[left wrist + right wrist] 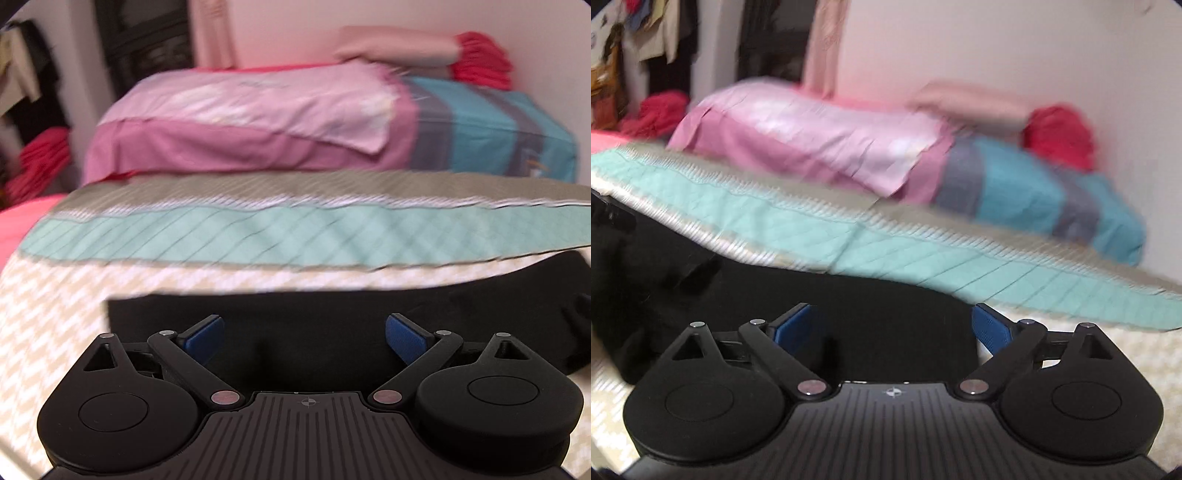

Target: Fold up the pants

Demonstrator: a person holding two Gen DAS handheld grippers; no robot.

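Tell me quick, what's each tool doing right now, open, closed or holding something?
Left tool: open, holding nothing, above the black fabric pants.
Right tool: open, holding nothing, above the same pants.

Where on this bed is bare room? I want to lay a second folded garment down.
Free: the chevron bedspread left of the black pants, and the bedspread corner right of them in the right wrist view. Also the teal band beyond them. Crowded: the far end, with the pink pillow and the blue pillow.

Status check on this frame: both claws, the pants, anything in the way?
Left claw open, empty. Right claw open, empty. Black pants flat on the chevron bedspread, under both claws. Nothing blocking; pink pillow well behind.
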